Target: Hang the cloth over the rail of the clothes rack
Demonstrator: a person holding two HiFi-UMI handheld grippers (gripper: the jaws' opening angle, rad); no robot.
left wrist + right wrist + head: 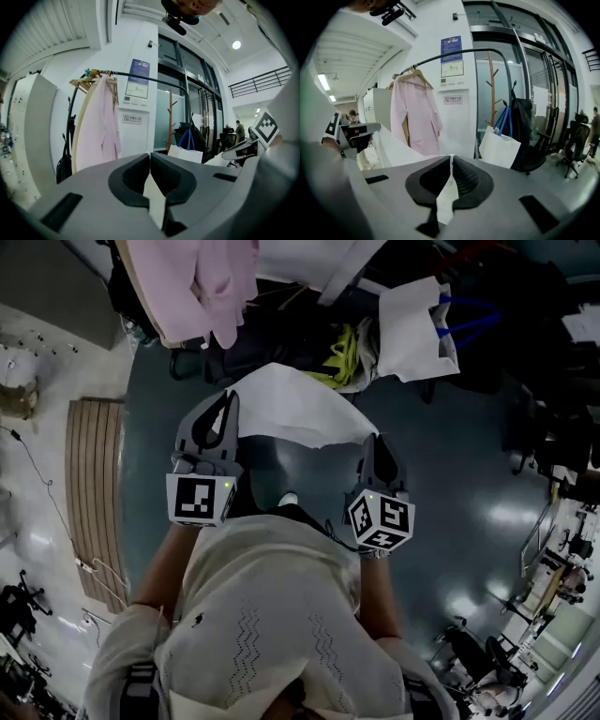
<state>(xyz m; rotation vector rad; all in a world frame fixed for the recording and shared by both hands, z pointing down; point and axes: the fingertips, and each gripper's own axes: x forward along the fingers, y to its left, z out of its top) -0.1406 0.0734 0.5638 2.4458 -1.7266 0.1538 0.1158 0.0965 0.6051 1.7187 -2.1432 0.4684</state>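
A white cloth [295,404] hangs stretched between my two grippers in the head view. My left gripper [225,401] is shut on its left edge, and my right gripper [373,442] is shut on its right edge. White fabric [153,197] shows pinched between the jaws in the left gripper view, and a strip of cloth [447,194] is pinched in the right gripper view too. The clothes rack's dark curved rail [454,53] stands ahead, above the cloth; the rail [136,76] carries hangers and a pink garment [99,129].
A pink coat [415,115] hangs on the rack's left part. A white bag with blue handles [500,146] sits near a wooden coat stand [491,89]. Dark chairs [576,140] stand at the right. A wooden slatted board [94,484] lies on the floor at the left.
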